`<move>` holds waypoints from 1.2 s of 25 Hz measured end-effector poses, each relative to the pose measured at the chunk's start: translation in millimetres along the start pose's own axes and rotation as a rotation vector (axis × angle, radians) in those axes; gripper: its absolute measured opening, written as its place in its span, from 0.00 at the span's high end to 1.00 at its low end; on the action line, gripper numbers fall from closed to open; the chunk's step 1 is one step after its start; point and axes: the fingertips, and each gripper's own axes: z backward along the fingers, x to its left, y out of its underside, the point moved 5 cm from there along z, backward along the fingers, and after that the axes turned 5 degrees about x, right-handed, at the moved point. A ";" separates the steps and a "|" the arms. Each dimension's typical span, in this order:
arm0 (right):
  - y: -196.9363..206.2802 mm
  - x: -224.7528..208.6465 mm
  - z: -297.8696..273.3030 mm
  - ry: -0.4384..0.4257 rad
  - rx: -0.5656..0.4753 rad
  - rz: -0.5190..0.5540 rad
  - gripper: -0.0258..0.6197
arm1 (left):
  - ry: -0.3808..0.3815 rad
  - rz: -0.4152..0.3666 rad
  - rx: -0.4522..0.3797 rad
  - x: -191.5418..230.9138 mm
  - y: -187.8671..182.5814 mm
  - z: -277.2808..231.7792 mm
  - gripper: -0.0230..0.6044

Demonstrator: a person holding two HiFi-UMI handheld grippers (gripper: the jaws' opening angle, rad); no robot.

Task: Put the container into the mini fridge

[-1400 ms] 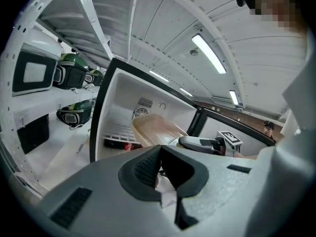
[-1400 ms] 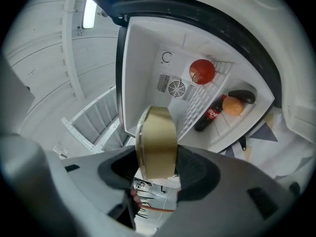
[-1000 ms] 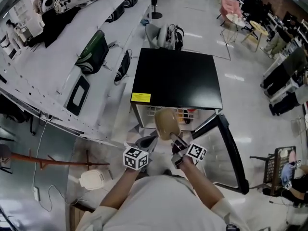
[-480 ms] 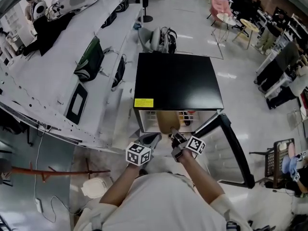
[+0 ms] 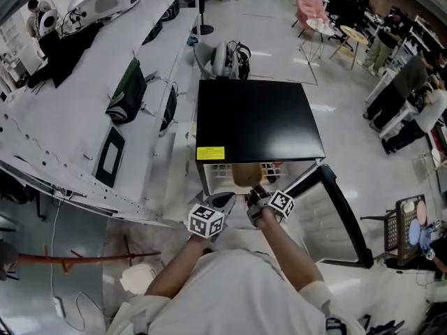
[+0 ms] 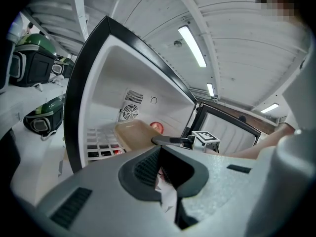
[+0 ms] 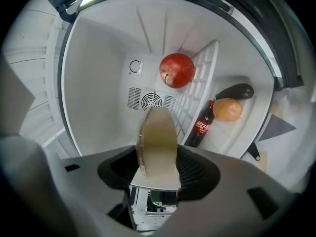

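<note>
R tool [image 7: 158, 163] clamped on tan container [image 7: 159, 132], edge-on, long axis aimed straight at mini fridge [image 7: 98, 83] back wall; partly inside front opening. L tool [image 6: 165, 166] jaws together, idle beside.

A beige plastic container [image 7: 158, 142], a black box-shaped mini fridge [image 5: 255, 121] lined white, and a round red apple [image 7: 177, 69] are observed.
</note>
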 end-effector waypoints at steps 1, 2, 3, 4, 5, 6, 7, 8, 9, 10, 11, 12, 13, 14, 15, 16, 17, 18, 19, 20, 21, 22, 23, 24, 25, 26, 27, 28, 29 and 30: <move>-0.3 -1.2 -2.8 0.005 -0.001 -0.001 0.60 | 0.002 0.000 0.003 1.5 0.6 -0.1 0.96; -0.5 -2.6 -5.6 0.011 -0.002 -0.002 0.60 | 0.004 0.000 0.006 3.1 1.5 -0.1 0.96; -0.8 -4.3 -8.0 0.015 -0.002 -0.006 0.60 | 0.005 0.000 0.010 4.5 2.6 0.0 0.96; -1.1 -6.1 -10.1 0.018 -0.003 -0.014 0.60 | 0.007 0.001 0.013 5.5 3.8 0.0 0.96; -1.3 -7.7 -11.7 0.022 -0.003 -0.027 0.60 | 0.009 0.003 0.017 6.2 4.8 0.2 0.96; -1.1 -8.9 -13.1 0.024 -0.004 -0.040 0.60 | 0.010 0.004 0.020 6.8 5.6 0.3 0.96; -0.8 -9.6 -14.4 0.024 -0.006 -0.051 0.60 | 0.012 0.005 0.022 7.2 6.2 0.5 0.96; -0.4 -10.0 -15.5 0.023 -0.008 -0.058 0.59 | 0.013 0.005 0.024 7.6 6.4 0.7 0.96; 0.1 -10.5 -15.9 0.026 -0.010 -0.058 0.56 | 0.014 0.005 0.025 7.9 6.4 1.0 0.96; 0.5 -11.1 -15.9 0.031 -0.011 -0.054 0.53 | 0.015 0.004 0.026 8.2 6.2 1.1 0.96; 0.7 -11.9 -15.5 0.036 -0.013 -0.047 0.49 | 0.016 0.003 0.027 8.7 5.8 1.2 0.96; 0.8 -12.4 -15.1 0.040 -0.015 -0.041 0.47 | 0.017 0.001 0.027 9.3 5.2 1.1 0.96; 0.6 -12.4 -14.9 0.039 -0.017 -0.040 0.45 | 0.017 0.000 0.027 10.2 4.4 1.1 0.96; 0.2 -11.6 -14.7 0.034 -0.020 -0.042 0.44 | 0.016 -0.001 0.027 11.0 3.5 1.1 0.96; -0.1 -10.0 -14.4 0.028 -0.021 -0.042 0.43 | 0.015 -0.001 0.028 11.5 2.8 1.0 0.96; -0.2 -8.1 -13.7 0.021 -0.020 -0.039 0.42 | 0.015 -0.002 0.028 11.7 2.3 1.0 0.96; 0.1 -6.4 -13.1 0.016 -0.017 -0.033 0.41 | 0.015 -0.002 0.028 11.7 2.3 1.0 0.96; 0.7 -4.8 -12.6 0.010 -0.014 -0.024 0.40 | 0.016 -0.003 0.028 11.9 2.7 1.0 0.96; 1.5 -3.5 -12.4 0.006 -0.009 -0.015 0.39 | 0.016 -0.004 0.029 12.2 3.3 0.9 0.96; 2.3 -2.7 -12.3 0.004 -0.003 -0.005 0.38 | 0.016 -0.004 0.030 12.4 3.9 0.7 0.96; 3.2 -2.4 -12.1 0.004 0.003 0.005 0.37 | 0.017 -0.004 0.031 12.3 4.6 0.5 0.96; 4.3 -2.5 -11.6 0.006 0.009 0.014 0.36 | 0.017 -0.004 0.032 11.9 5.1 0.3 0.96; 5.7 -3.1 -11.0 0.011 0.016 0.024 0.35 | 0.017 -0.003 0.033 11.5 5.7 0.3 0.96; 7.2 -4.1 -10.3 0.018 0.024 0.035 0.34 | 0.017 -0.002 0.033 11.1 6.2 0.2 0.96; 8.7 -5.1 -9.5 0.025 0.032 0.049 0.34 | 0.017 -0.001 0.032 10.9 6.6 0.1 0.96; 9.9 -5.8 -8.6 0.032 0.038 0.062 0.33 | 0.016 0.001 0.032 10.8 6.8 -0.2 0.96; 10.8 -6.1 -7.8 0.036 0.044 0.073 0.33 | 0.016 0.003 0.032 10.6 6.8 -0.4 0.96; 11.6 -6.4 -7.1 0.038 0.049 0.080 0.33 | 0.015 0.004 0.031 10.4 6.8 -0.5 0.96; 12.3 -6.8 -7.0 0.038 0.054 0.084 0.33 | 0.014 0.006 0.032 10.2 7.1 -0.3 0.96; 13.0 -7.5 -7.6 0.039 0.060 0.087 0.33 | 0.014 0.007 0.034 9.9 8.0 0.0 0.96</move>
